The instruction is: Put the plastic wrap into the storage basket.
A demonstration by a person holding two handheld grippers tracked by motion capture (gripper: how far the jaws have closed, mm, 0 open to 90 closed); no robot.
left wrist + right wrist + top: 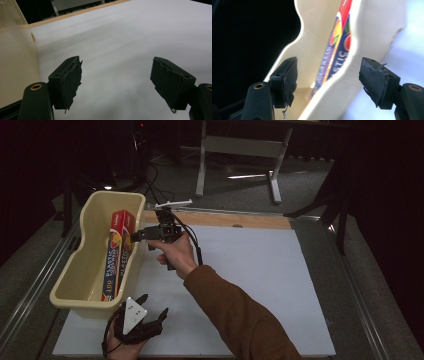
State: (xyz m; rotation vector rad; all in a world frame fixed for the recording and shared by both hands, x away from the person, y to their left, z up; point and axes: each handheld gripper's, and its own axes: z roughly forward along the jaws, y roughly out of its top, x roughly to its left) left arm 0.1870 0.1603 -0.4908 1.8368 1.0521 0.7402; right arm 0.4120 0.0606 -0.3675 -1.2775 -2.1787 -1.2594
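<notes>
A long red and orange box of plastic wrap (117, 252) leans inside a cream plastic tub (82, 245) at the left of the white table sheet (250, 270). My right gripper (142, 234) is held level just over the tub's right rim, pointing left at the box, its jaws open and apart from it. In the right gripper view the open right gripper (328, 82) frames the tub's rim (372, 30) and the box (337, 47) beyond. My left gripper (154, 305) rests open near the tub's front corner. The left gripper (116, 82) has bare sheet between its jaws.
The tub's wall (15, 65) stands close on the left in the left gripper view. A wooden strip (235, 219) borders the sheet's far edge. A desk frame (240, 150) stands on the floor beyond, with dark curtains around. The person's brown sleeve (240, 315) crosses the sheet.
</notes>
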